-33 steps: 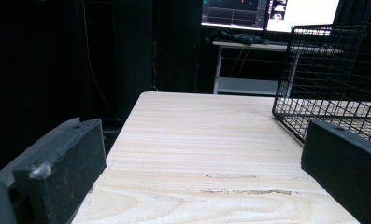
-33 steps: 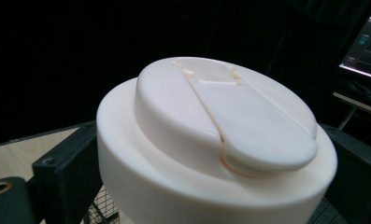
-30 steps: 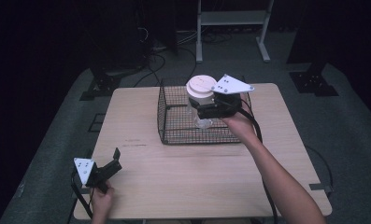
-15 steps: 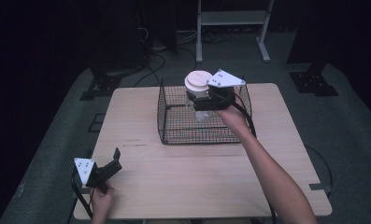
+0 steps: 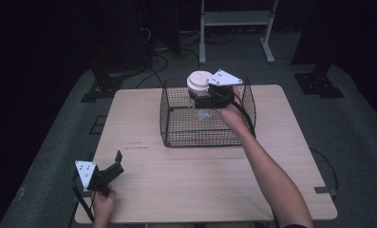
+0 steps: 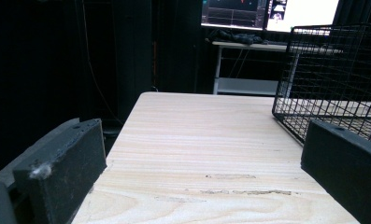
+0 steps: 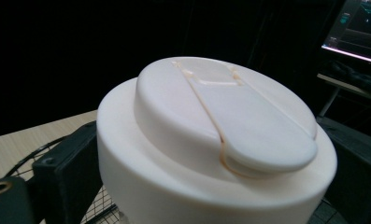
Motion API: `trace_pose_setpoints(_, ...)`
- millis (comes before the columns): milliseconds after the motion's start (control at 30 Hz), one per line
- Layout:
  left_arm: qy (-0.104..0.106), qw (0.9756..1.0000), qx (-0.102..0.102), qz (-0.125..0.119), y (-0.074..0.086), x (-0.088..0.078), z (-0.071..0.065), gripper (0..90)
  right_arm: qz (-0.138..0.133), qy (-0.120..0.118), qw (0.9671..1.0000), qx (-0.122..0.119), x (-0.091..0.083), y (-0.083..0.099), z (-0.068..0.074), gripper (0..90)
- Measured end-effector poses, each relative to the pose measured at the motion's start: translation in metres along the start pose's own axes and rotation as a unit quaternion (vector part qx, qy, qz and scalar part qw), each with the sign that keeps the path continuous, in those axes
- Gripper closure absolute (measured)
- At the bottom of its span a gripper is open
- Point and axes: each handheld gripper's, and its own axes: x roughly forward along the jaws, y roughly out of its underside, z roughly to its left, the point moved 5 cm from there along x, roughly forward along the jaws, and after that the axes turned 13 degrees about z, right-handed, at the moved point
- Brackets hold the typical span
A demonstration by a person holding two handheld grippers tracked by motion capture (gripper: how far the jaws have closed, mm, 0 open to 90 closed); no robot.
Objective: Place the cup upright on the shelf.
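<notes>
The right gripper (image 5: 202, 97) is clamped on a clear jar with a cream lid (image 5: 200, 80), held above the far part of the wire basket (image 5: 176, 128), near its far rim. In the right gripper view the lid (image 7: 220, 126) sits between the two black jaws. The left gripper (image 5: 111, 167) rests at the near left corner of the wooden table (image 5: 200, 190), jaws wide apart with nothing between them. Bare wood lies open between it and the basket (image 6: 332, 84). Dark floor, cables and a pale stand (image 5: 236, 19) lie beyond the far edge.
</notes>
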Motion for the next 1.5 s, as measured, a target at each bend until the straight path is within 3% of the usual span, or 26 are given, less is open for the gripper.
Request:
trace_pose_setpoints(600,0.001,1.0,0.0,-0.001,0.0,0.0,0.0,0.0,0.017,0.01,0.9997,0.017,0.04,0.026,-0.012,4.2)
trace_pose_setpoints(867,0.002,1.0,0.0,-0.001,0.0,0.0,0.0,0.0,0.028,0.002,0.9994,0.02,0.054,0.042,-0.011,4.2)
trace_pose_setpoints(1500,0.003,1.0,0.0,-0.001,0.0,0.0,0.0,0.0,0.054,-0.001,0.9984,0.014,0.068,0.061,-0.009,4.2)
